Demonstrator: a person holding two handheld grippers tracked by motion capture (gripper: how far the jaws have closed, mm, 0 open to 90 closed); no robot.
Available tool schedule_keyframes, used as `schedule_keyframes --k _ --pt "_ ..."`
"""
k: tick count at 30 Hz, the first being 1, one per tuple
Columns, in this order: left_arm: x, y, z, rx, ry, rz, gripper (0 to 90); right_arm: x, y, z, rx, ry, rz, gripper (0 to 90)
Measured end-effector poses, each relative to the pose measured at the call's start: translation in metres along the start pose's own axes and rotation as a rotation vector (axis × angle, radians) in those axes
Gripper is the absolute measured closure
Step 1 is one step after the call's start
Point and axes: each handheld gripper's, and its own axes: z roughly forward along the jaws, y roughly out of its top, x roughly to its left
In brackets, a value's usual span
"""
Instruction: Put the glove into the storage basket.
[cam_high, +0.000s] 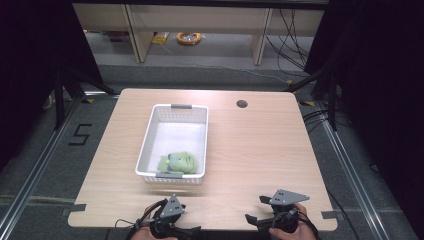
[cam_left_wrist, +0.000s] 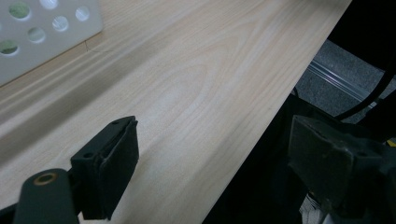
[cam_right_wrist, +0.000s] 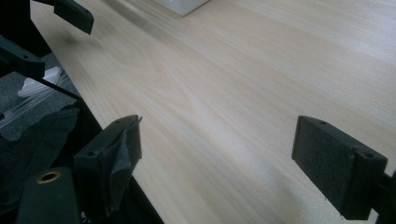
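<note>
A white perforated basket (cam_high: 150, 131) stands on the wooden table (cam_high: 260, 150), left of centre. A green plush toy (cam_high: 176, 163) lies in its near end. My left gripper (cam_high: 177, 221) is held at the table's front edge, just in front of the basket, open and with nothing in it. In the left gripper view the left gripper (cam_left_wrist: 215, 140) spans the table edge, with the basket's wall (cam_left_wrist: 46, 37) at the upper left. My right gripper (cam_high: 257, 209) is open over the front edge further right. The right gripper (cam_right_wrist: 219, 135) holds nothing, and the basket's corner (cam_right_wrist: 184, 4) is at the top.
A round cable hole (cam_high: 242, 104) sits near the table's far edge. Beyond the table are wooden shelf legs and a yellow cable coil (cam_high: 189, 37) on the floor. Dark curtains hang on both sides. The left gripper's jaws (cam_right_wrist: 70, 14) show in the right gripper view.
</note>
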Motion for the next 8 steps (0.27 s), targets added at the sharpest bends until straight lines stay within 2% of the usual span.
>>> schedule_keyframes --k 1,3,4,7,8 --pt "-0.0014 -0.0005 0.0008 -0.007 -0.002 -0.028 15.9 -0.0003 0.0000 0.0001 0.002 0.004 -0.002 16.7" --pt "-0.0013 -0.0005 0.0003 -0.003 -0.012 -0.026 15.9 -0.0006 0.0000 -0.0004 -0.002 -0.012 -0.011 16.8" --pt "-0.0002 -0.0001 0.0002 -0.007 -0.008 -0.009 15.9 -0.0007 0.0000 -0.0004 -0.002 -0.010 -0.012 16.7" --pt "0.0004 -0.0001 0.0004 -0.006 0.000 -0.008 15.9 -0.0009 0.0001 0.0003 0.000 0.007 -0.004 16.7" --pt "-0.0007 -0.0002 0.0012 -0.018 -0.006 -0.025 15.9 -0.0022 0.0004 -0.0004 0.011 0.002 -0.010 16.7"
